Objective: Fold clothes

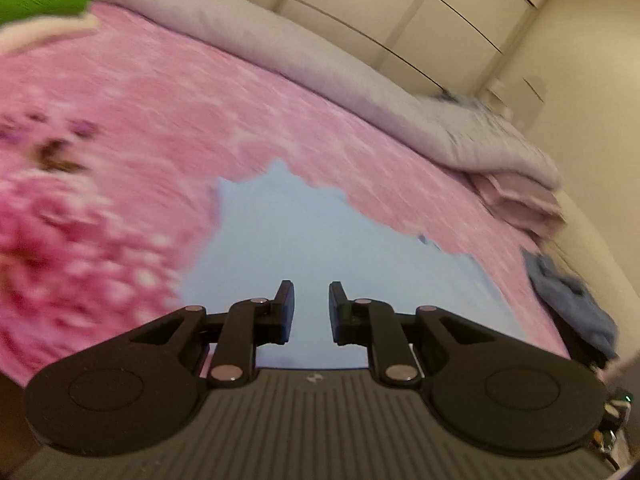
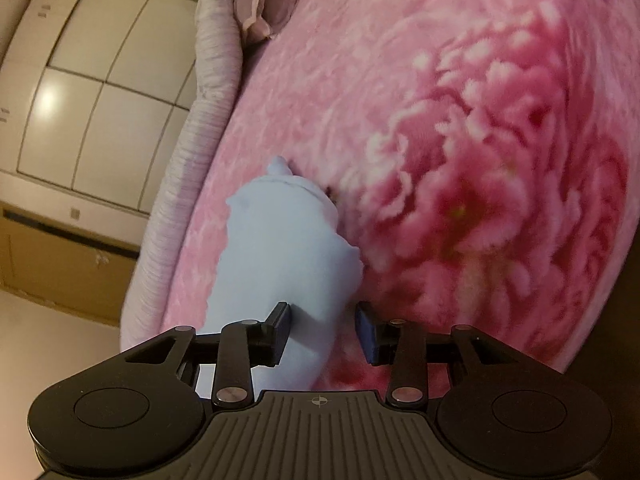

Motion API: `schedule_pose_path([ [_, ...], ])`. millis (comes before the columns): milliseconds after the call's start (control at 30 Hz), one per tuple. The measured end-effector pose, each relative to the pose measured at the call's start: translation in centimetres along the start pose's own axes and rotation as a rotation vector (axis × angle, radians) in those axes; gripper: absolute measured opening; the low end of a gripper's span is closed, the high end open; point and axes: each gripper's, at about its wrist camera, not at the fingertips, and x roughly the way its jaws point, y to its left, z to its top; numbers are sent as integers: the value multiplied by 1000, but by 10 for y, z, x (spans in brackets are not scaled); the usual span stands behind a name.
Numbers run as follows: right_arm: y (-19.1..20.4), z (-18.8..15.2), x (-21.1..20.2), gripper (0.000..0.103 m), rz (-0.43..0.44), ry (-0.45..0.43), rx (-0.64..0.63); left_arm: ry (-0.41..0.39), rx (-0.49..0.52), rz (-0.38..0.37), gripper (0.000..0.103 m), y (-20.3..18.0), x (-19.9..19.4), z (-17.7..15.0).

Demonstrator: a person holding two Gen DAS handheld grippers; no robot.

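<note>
My left gripper (image 1: 311,306) hangs over the garment (image 1: 320,240), a pale blue cloth lying flat on the pink blanket (image 1: 160,120). Its jaws stand a narrow gap apart with only air between them; nothing is pinched. From this side the garment looks smooth, with a ragged far edge that rises to a small peak. The picture is smeared by blur, so I cannot tell seams or sleeves.

My right gripper (image 2: 324,328) points down at the same garment (image 2: 280,248). Here it shows as a long, narrow, pale blue shape running away from me, ending in a small rounded tip at its far end. Its surface is plain, without print, and its edges look soft and slightly bumpy. The jaws are spread apart. The left finger (image 2: 282,320) sits at the cloth's near part, the right finger over the blanket just beside the cloth's edge. The pads do not press on the fabric.

The blanket (image 2: 440,160) carries a big pink flower print. Along its far side lies a grey duvet (image 1: 280,48), with a folded pink cloth (image 1: 516,200) at its end and a crumpled blue cloth (image 1: 568,300) near the bed's edge. White cupboards (image 1: 400,8) stand behind.
</note>
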Motion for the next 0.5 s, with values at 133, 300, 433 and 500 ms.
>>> schedule_pose_path([
  [133, -1, 3, 14, 40, 43, 8, 32, 75, 24, -22, 13, -6, 42, -3],
  [300, 14, 6, 21, 19, -46, 26, -99, 116, 72, 47, 10, -7, 69, -6],
  [433, 46, 4, 27, 14, -177, 48, -304, 129, 7, 15, 10, 5, 67, 5],
  [500, 77, -8, 30, 12, -264, 31, -510, 117, -26, 11, 10, 12, 63, 10],
])
